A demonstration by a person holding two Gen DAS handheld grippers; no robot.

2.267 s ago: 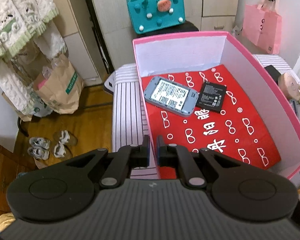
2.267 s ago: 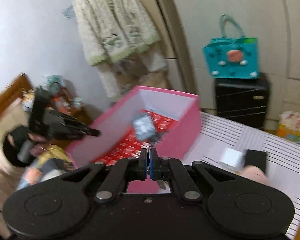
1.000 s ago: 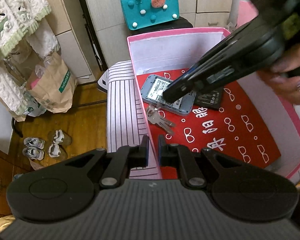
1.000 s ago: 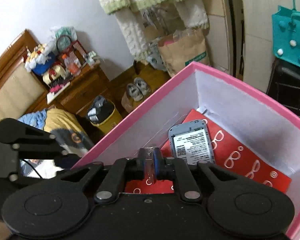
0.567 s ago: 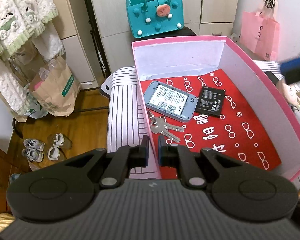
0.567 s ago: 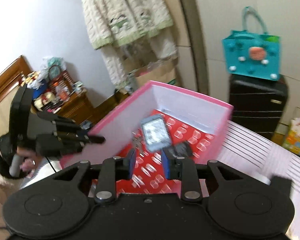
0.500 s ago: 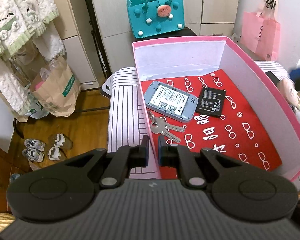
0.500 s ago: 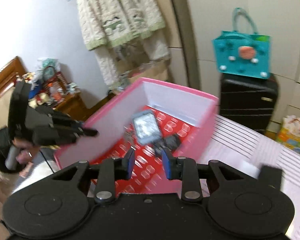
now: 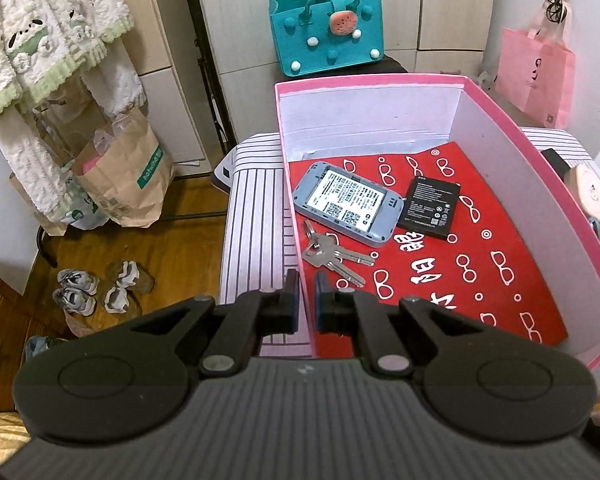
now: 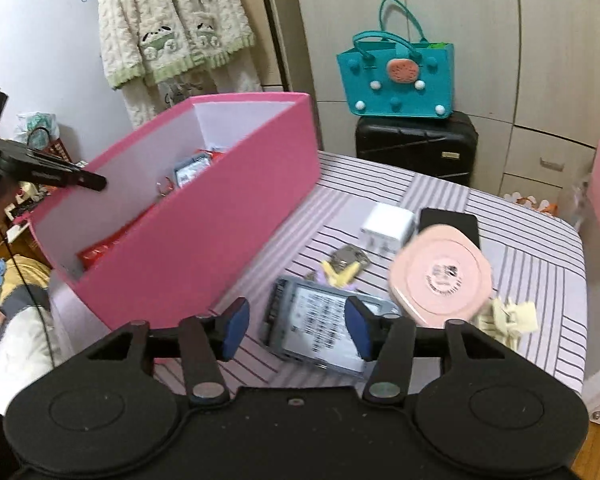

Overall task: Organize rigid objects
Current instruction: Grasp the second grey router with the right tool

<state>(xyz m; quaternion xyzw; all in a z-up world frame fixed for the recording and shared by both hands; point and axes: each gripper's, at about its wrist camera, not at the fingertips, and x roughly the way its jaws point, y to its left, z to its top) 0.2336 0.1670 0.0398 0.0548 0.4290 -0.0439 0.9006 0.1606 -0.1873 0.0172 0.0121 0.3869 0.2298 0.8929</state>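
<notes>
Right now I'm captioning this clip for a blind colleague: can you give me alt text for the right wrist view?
The open right gripper hovers above a grey device lying on a striped table, beside a pink box. A pink square case, white charger and small clips lie nearby.
</notes>
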